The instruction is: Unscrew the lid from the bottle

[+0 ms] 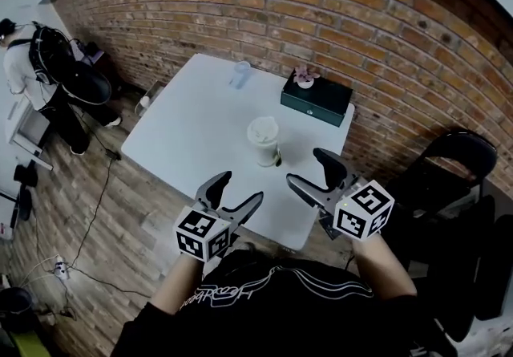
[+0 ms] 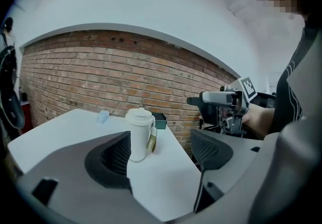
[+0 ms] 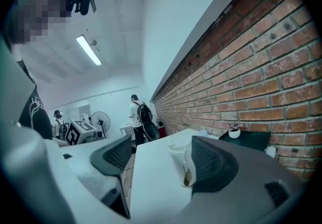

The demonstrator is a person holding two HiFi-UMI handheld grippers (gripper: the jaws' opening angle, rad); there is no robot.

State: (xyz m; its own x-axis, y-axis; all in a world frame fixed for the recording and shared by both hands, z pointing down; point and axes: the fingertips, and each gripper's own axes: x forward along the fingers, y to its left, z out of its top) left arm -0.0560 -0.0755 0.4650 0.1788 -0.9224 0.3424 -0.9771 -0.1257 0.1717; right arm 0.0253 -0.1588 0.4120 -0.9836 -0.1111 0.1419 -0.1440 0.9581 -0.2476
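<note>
A white bottle [image 1: 263, 141] with a white screw lid [image 1: 262, 130] stands upright on the white table [image 1: 192, 131], a small olive tag hanging at its side. My left gripper [image 1: 236, 190] hovers open near the table's front edge, short of the bottle [image 2: 139, 134], nothing between its jaws. My right gripper [image 1: 312, 168] is open to the right of the bottle, a little apart from it. In the right gripper view the bottle [image 3: 182, 162] shows partly behind the right jaw, not gripped.
A dark green box [image 1: 317, 98] with a small pink-topped white pot [image 1: 304, 79] sits at the table's far right corner. A pale blue cup [image 1: 240, 74] stands at the far edge. A black chair [image 1: 449, 171] is at right, a person [image 1: 36, 75] at far left, cables on the floor.
</note>
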